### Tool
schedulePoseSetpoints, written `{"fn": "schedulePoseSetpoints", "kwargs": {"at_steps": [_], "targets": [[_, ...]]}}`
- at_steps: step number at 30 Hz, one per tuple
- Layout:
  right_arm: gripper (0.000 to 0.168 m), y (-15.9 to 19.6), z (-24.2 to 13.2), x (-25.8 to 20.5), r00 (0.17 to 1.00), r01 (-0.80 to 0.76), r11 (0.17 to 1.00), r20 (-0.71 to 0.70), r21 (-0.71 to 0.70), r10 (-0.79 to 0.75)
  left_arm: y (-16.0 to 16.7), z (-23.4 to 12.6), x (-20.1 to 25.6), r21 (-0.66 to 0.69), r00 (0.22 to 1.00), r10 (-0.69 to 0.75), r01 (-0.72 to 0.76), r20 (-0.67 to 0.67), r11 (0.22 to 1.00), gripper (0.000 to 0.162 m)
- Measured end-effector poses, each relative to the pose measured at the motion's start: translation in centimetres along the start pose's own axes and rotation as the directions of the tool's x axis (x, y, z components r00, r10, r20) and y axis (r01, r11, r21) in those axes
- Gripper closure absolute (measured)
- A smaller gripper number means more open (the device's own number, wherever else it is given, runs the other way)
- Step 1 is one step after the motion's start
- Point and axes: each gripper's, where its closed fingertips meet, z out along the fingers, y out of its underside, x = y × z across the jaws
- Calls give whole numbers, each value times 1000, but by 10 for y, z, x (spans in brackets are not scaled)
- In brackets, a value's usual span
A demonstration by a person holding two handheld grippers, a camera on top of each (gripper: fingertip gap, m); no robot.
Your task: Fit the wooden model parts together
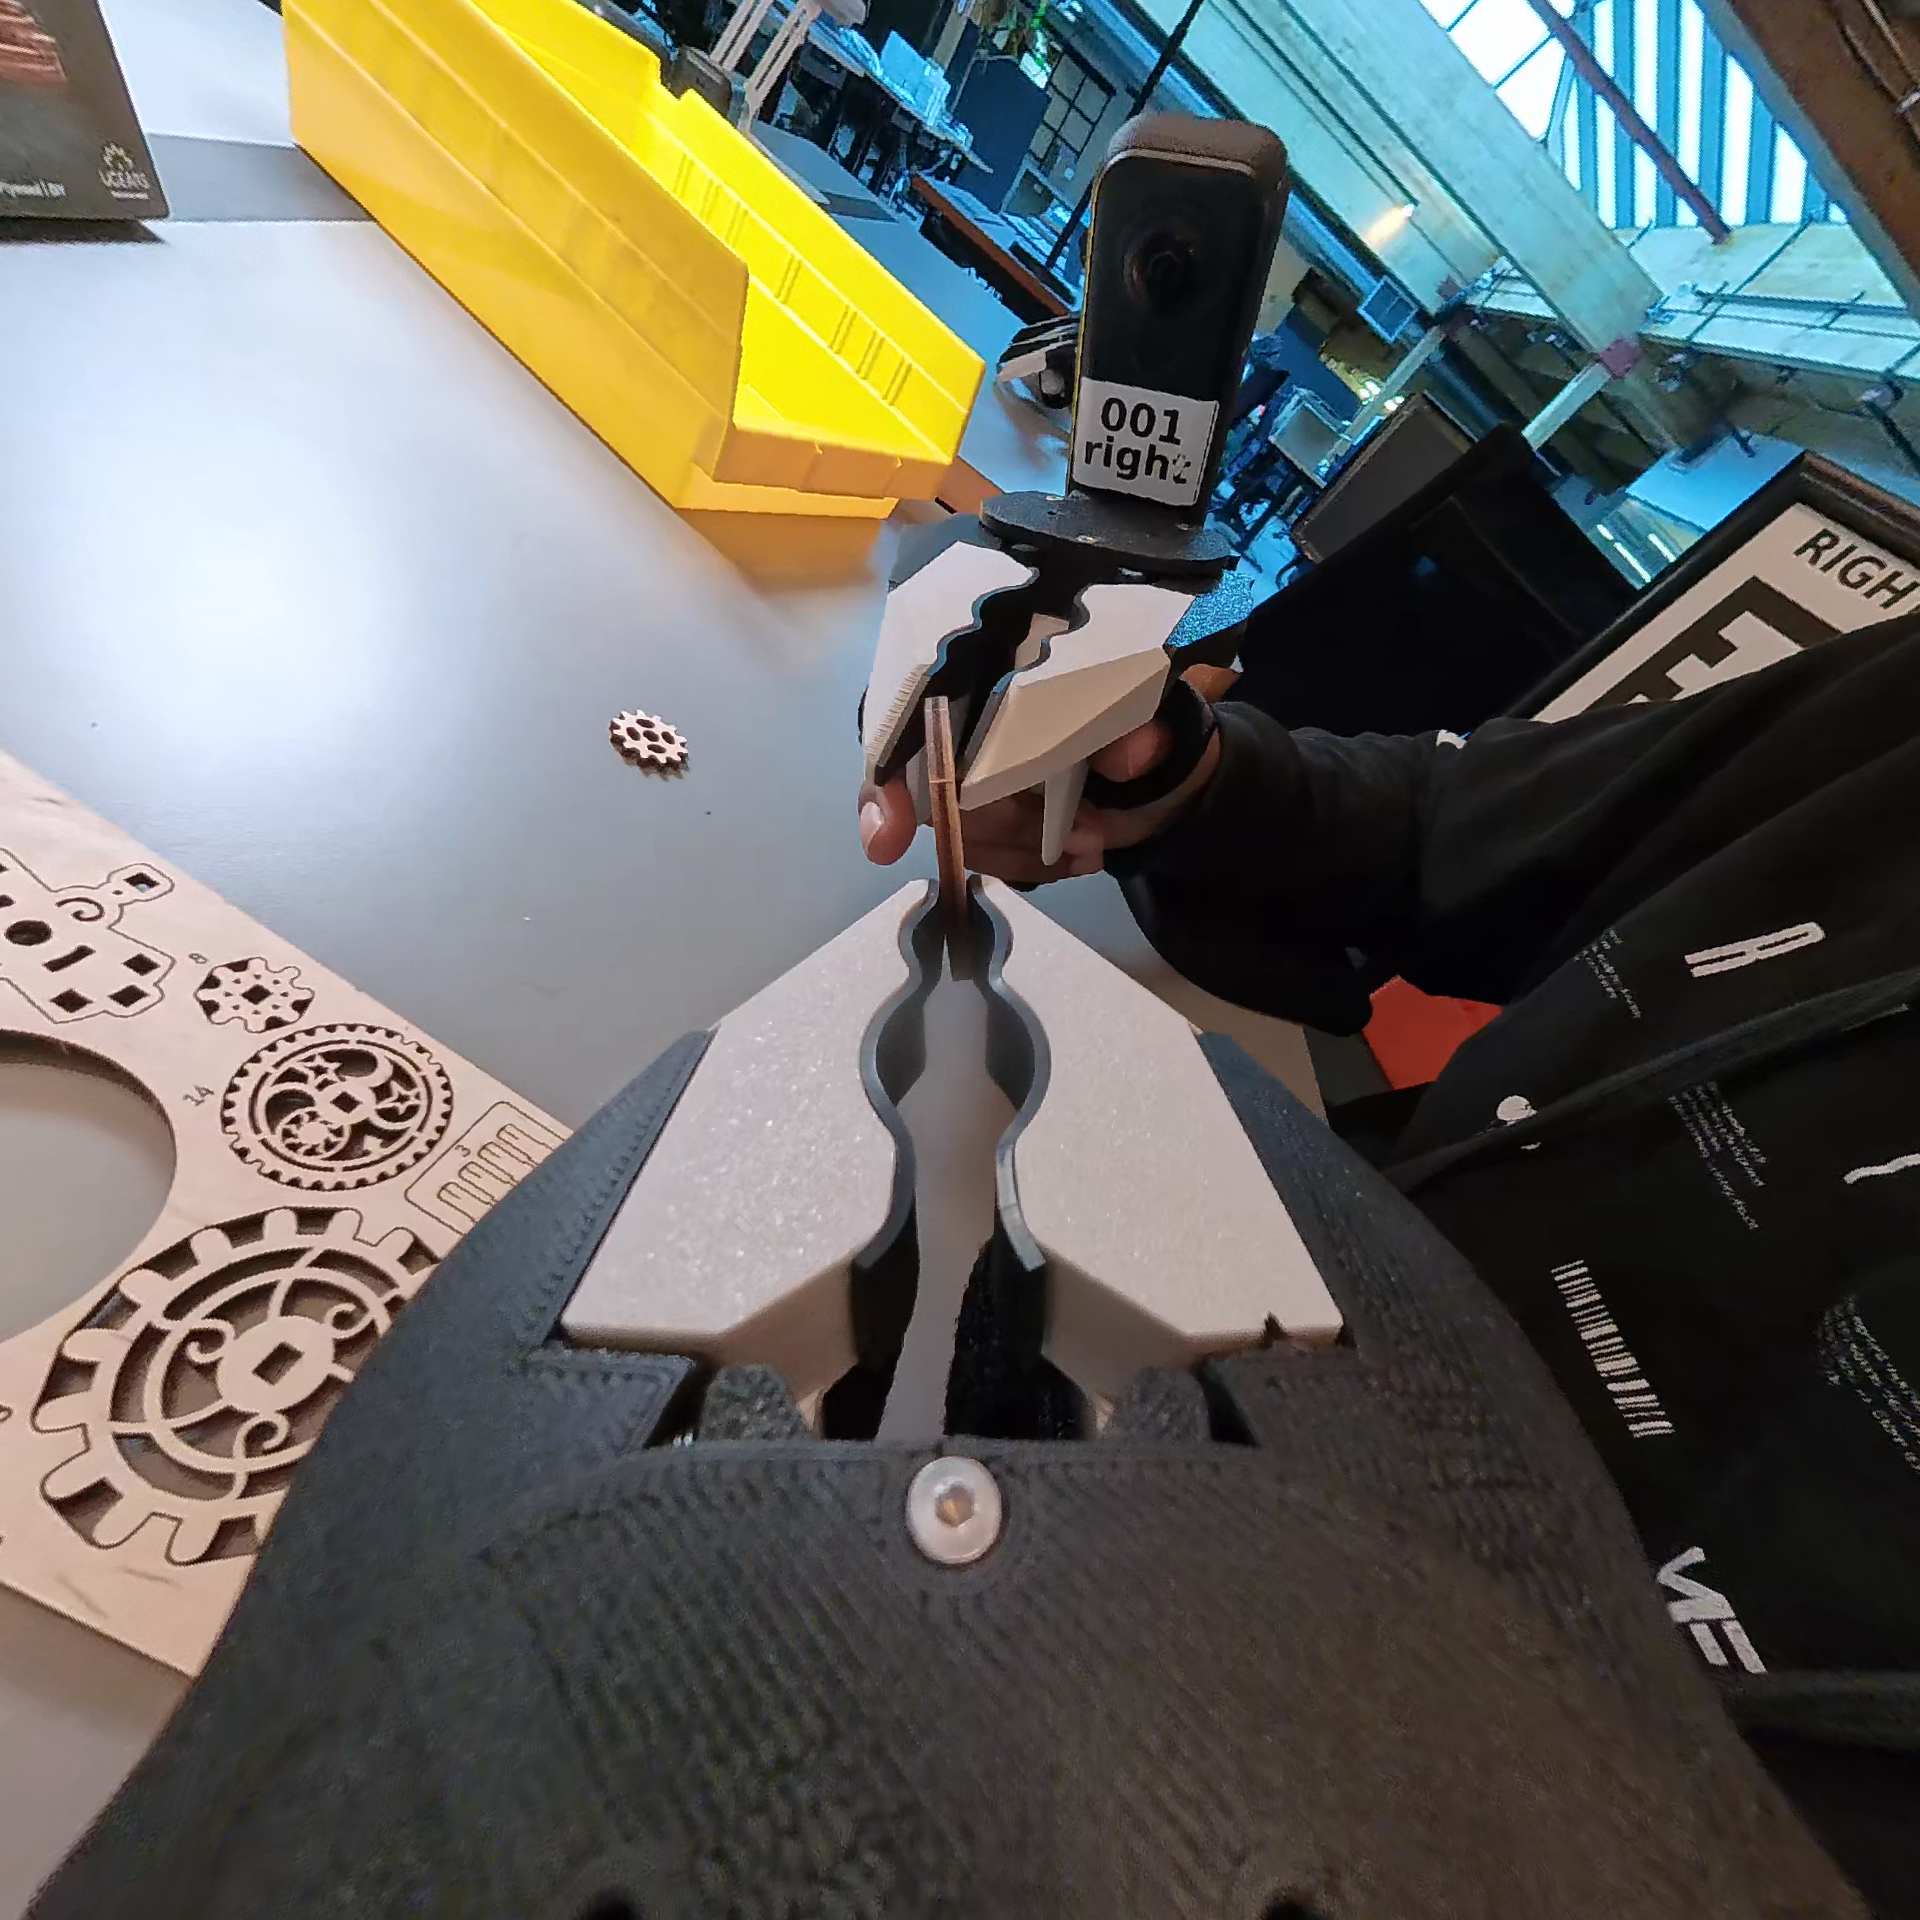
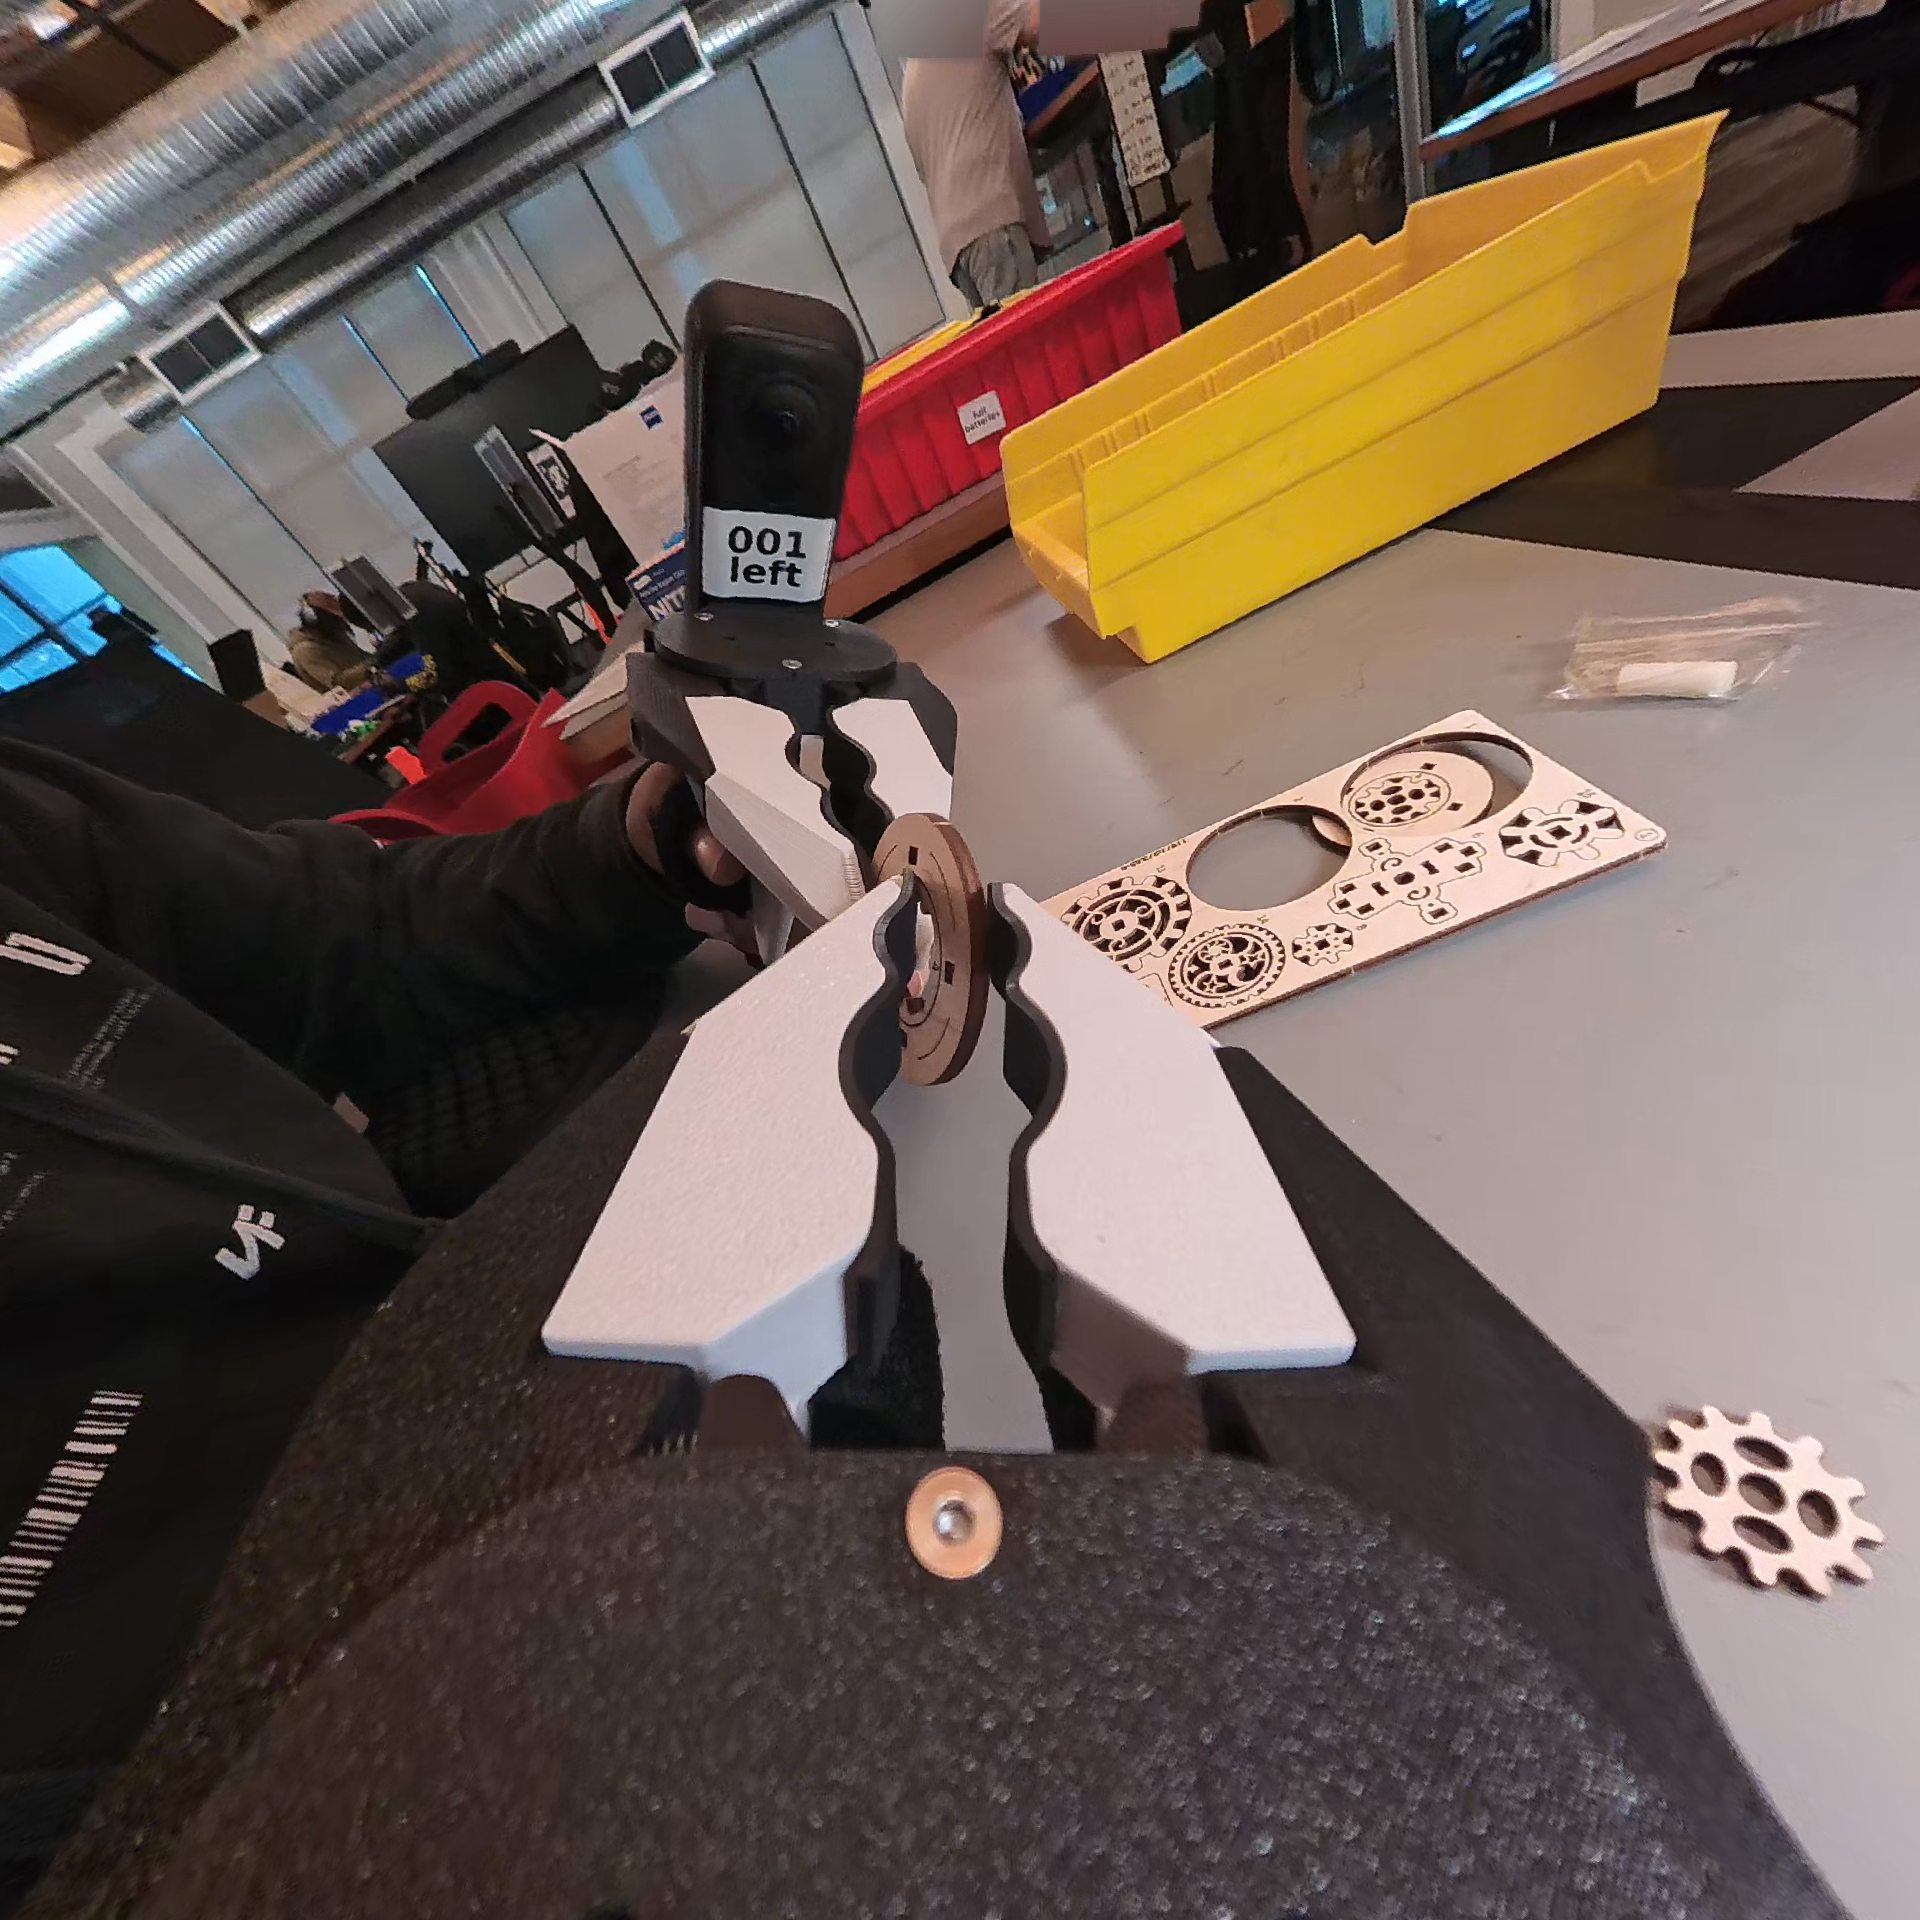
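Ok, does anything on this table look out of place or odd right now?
One small wooden gear lies loose on the grey table, apart from the cut-out sheet. Otherwise nothing stands out: the wooden disc sits between the tips of both grippers.

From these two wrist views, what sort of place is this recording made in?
Most likely a shared workshop or lab hall: a grey worktable with a yellow parts bin, exposed ceiling ducting, and further benches and equipment behind.
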Motion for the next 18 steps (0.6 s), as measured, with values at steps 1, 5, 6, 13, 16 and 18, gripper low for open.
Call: {"fn": "schedulePoseSetpoints", "kwargs": {"at_steps": [1, 5, 6, 13, 16, 18], "targets": [[158, 0, 0, 1, 1000, 5, 1000, -8, 1, -5, 0, 0, 0, -1, 1000, 8, -8, 7, 1000, 160], [155, -1, 0, 4, 996, 64, 998, -63, -4, -64, -1, 1, -3, -7, 997, 50, -50, 60, 999, 160], [155, -1, 0, 5, 993, 81, 997, -80, -6, -82, -1, 0, -4, -8, 995, 59, -58, 74, 998, 160], [156, 0, 2, 9, 967, 185, 982, -172, -38, -188, 0, 0, -12, -19, 989, 75, -74, 128, 997, 158], [156, 0, 3, 10, 957, 206, 977, -201, -47, -211, 0, -1, -14, -19, 987, 76, -74, 140, 997, 157], [156, 0, 3, 11, 948, 223, 973, -217, -61, -231, 1, -1, -15, -21, 986, 77, -74, 147, 997, 157]]}}
